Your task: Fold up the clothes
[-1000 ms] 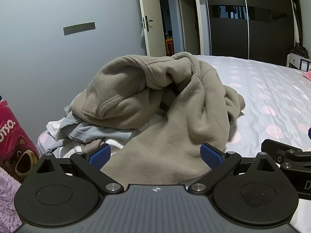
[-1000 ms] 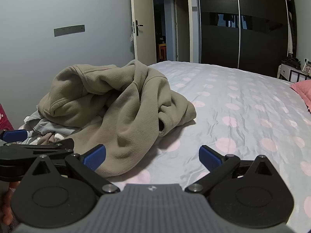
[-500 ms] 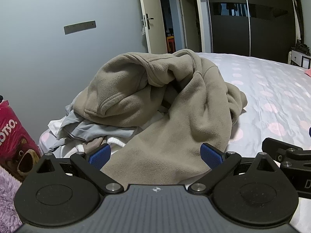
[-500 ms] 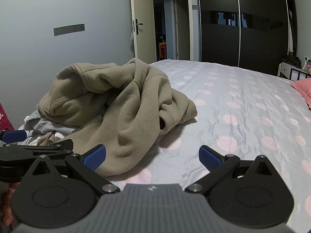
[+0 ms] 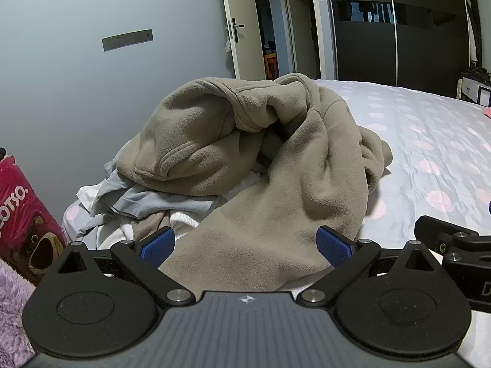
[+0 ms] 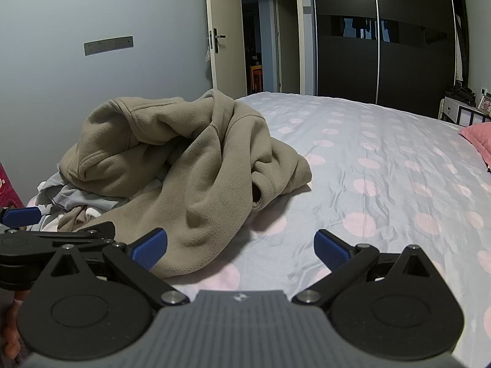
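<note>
Both grippers, left gripper [image 5: 245, 247] and right gripper [image 6: 241, 250], gape empty; soft, bulky, floppy fleece [image 5: 276, 165] lies crumpled ahead, near hem between left jaws looks easiest to pinch.

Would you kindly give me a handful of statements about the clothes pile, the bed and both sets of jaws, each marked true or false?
1. The tan fleece garment lies on top of the pile. True.
2. The left gripper has its jaws shut on the fleece. False: its jaws stand open, with the fleece hem lying between them.
3. The bedsheet is grey with pink dots. True.
4. The right gripper holds a folded shirt. False: its jaws are open and hold nothing.
5. Light grey-blue clothing shows beneath the fleece. True.
6. The fleece is folded flat. False: it is crumpled in a heap.
</note>
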